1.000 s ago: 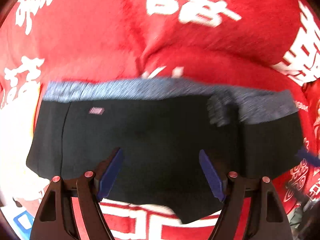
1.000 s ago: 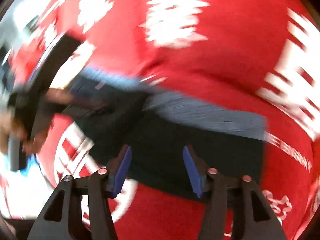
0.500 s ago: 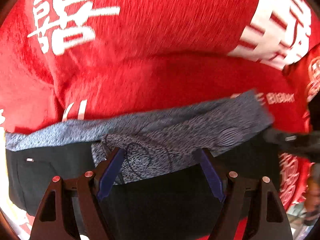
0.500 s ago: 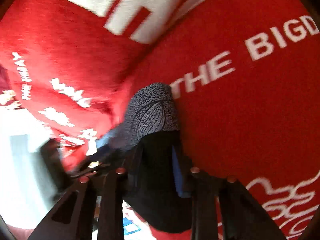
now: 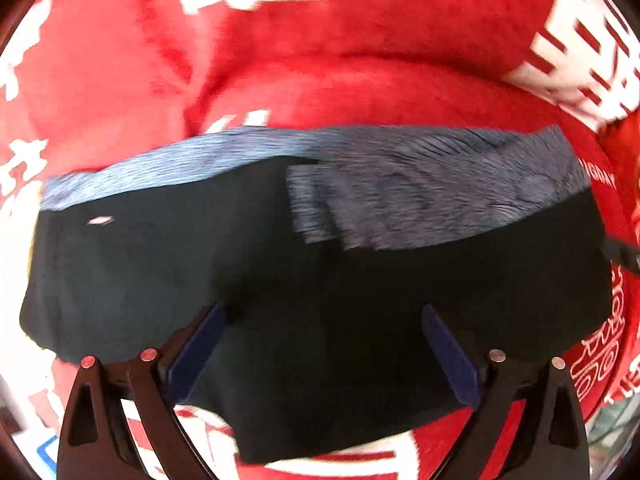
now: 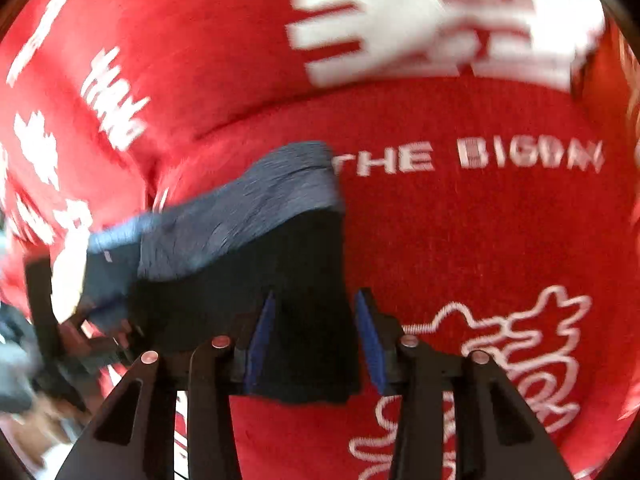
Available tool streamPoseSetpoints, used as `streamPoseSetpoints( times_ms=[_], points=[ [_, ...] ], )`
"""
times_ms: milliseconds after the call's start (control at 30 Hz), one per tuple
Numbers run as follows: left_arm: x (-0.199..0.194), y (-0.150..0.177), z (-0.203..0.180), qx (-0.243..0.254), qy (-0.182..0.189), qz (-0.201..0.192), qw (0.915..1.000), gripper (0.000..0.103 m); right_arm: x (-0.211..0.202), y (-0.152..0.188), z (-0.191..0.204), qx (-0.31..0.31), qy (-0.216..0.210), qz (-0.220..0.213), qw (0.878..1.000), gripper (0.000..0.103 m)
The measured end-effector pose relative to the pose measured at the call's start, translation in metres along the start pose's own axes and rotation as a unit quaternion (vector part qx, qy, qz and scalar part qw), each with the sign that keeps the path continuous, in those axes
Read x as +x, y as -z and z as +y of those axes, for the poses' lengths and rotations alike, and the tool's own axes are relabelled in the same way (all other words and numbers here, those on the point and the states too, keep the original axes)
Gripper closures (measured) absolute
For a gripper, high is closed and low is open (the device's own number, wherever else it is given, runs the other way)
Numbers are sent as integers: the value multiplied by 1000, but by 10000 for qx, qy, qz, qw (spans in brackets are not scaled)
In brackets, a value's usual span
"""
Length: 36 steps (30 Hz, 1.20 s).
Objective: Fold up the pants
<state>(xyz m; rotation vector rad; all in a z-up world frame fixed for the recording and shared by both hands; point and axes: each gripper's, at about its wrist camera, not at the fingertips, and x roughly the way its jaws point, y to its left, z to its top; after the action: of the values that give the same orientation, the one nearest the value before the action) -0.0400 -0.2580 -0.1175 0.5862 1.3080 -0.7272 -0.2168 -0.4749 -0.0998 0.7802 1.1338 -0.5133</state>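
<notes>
Black pants (image 5: 280, 280) with a grey-blue heathered waistband (image 5: 420, 184) lie folded on a red blanket (image 5: 360, 88). One waistband end is turned over onto the black cloth. My left gripper (image 5: 322, 316) hangs straight down over the black fabric. Its jaws are opening wide and press on nothing. In the right wrist view the pants (image 6: 288, 264) show their right edge and the waistband (image 6: 256, 200). My right gripper (image 6: 314, 316) straddles that black edge. Its jaws are opening, with the cloth lying loose between the blue pads (image 6: 260, 332).
The red blanket (image 6: 500, 240) carries white characters and lettering and rises in soft folds behind the pants. At the far left of the right wrist view a blurred dark gripper frame (image 6: 38, 288) and a hand show.
The left gripper has drawn back from the waistband and spread its jaws wider. The right gripper, shut on the black edge half a second ago, has spread its jaws and rolled.
</notes>
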Motion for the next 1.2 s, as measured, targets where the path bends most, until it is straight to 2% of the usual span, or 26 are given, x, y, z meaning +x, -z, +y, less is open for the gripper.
streamPoseSetpoints(
  times_ms=[33, 100, 200, 267, 333, 400, 500, 533, 600, 633, 700, 800, 900, 1200],
  points=[
    [-3, 1, 7, -116, -2, -24, 9999, 4, -6, 7, 15, -255, 51, -57, 9996, 46],
    [-11, 5, 32, -451, -50, -50, 9990, 4, -8, 21, 45, -600, -135, 0, 9981, 43],
    [-12, 14, 70, -740, -363, 24, 9966, 4, 3, 42, 77, -617, -710, 363, 9949, 43],
    [-7, 20, 91, -872, -519, 124, 9948, 4, 18, 53, 101, -658, -827, 515, 9931, 43],
    [1, 29, 105, -946, -544, 225, 9938, 4, 24, 58, 122, -772, -834, 480, 9924, 46],
    [12, 35, 106, -929, -534, 272, 9939, 4, 26, 53, 137, -915, -750, 298, 9925, 50],
    [27, 47, 97, -706, -435, 373, 9959, 4, 36, 40, 153, -1134, -462, 67, 9925, 50],
    [31, 52, 93, -593, -483, 385, 9963, 4, 41, 37, 155, -1142, -424, 96, 9925, 50],
    [30, 59, 90, -572, -551, 172, 9967, 4, 65, 36, 154, -1066, -304, 525, 9924, 51],
    [31, 61, 92, -633, -492, 214, 9966, 4, 76, 42, 154, -1039, -156, 664, 9922, 51],
    [32, 62, 103, -849, -306, 325, 9954, 4, 69, 48, 160, -1181, -57, 434, 9920, 50],
    [31, 67, 115, -939, -256, 384, 9945, 4, 65, 58, 162, -1220, -10, 453, 9915, 51],
    [25, 73, 126, -986, -279, 366, 9941, 4, 67, 55, 162, -1149, -26, 545, 9919, 50],
    [15, 78, 171, -1356, -309, 317, 9898, 4, 72, 51, 170, -1125, 285, 740, 9905, 48]
  ],
)
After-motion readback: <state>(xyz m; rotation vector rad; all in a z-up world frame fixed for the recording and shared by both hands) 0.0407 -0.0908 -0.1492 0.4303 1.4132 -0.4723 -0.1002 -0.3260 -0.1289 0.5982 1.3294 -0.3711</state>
